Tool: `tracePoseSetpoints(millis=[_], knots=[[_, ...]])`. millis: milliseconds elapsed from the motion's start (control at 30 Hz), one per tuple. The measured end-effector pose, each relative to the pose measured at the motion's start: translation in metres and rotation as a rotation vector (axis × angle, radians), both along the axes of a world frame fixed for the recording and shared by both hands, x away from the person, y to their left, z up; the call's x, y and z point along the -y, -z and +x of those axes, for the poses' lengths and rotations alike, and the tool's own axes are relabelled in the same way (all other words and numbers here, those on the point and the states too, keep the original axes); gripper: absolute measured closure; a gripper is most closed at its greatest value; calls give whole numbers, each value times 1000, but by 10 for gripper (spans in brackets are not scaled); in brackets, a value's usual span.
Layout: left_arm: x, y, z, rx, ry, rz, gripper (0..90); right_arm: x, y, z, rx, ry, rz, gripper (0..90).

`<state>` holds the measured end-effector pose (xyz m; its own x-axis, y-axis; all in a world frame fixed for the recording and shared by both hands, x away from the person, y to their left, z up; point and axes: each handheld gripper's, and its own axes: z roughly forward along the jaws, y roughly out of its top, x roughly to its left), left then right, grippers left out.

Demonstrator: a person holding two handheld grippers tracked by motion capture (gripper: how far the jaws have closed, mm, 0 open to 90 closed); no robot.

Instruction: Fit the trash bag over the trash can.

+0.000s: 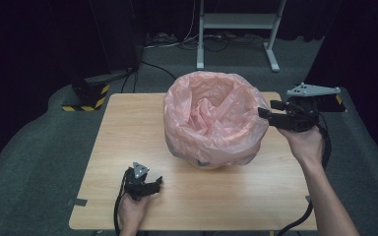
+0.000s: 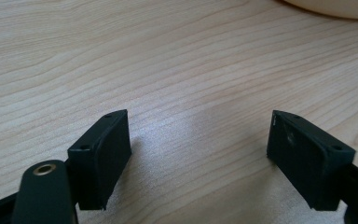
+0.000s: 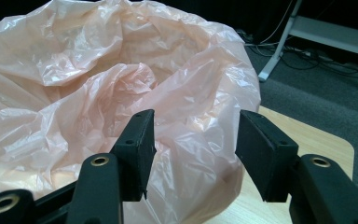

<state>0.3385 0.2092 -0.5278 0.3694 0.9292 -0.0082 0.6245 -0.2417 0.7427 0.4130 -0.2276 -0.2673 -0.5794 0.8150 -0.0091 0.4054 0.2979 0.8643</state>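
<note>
Nearest the person, the left gripper (image 1: 145, 184) rests low on the wooden table (image 1: 128, 128), its jaws spread wide with nothing between them; in the left gripper view bare woodgrain runs between its pads (image 2: 103, 158). It looks parked there, out of the way, while the other hand works.

Farther out, the pink plastic bag (image 1: 211, 115) lines a bin standing near the middle of the table, its mouth folded outward over the rim and hanging down the sides. The right gripper (image 1: 268, 109) is held level at the bag's right edge, jaws parted and not pressing on anything. In the right gripper view the bag's outer wall (image 3: 200, 140) bulges into the gap between the pads (image 3: 140, 149), so I judge the hand is lining up to pinch the film at the rim.

The high view gives the whole layout and the bin's dark base; the right gripper view adds how closely the film sits against the jaws
</note>
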Motion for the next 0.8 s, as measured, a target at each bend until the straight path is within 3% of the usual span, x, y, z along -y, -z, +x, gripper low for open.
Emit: tracePoseSetpoints(millis=[133,800], knots=[[0,0,0,1,-1,0,216,4,3,-3,7,9,-13,470],[0,0,0,1,-1,0,215,18,11,-17,38,17,33,471]])
